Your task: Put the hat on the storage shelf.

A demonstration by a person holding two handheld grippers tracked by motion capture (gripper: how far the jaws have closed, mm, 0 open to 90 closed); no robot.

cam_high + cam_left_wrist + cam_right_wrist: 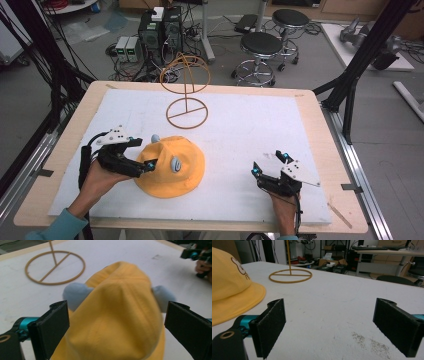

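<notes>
yellow hat [170, 167], crown up, brim flat

Table: light wooden rectangular table [320, 125], bare at the edges.
Covering: white flat sheet [250, 130] over most of the top.
Items on sheet: yellow fabric brimmed hat [187, 175], front left; thin tan wire hat stand with ring base [187, 114], behind it.

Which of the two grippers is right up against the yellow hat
The left gripper: its open jaws straddle the yellow hat. The right gripper sits apart from it over bare white mat.
</notes>
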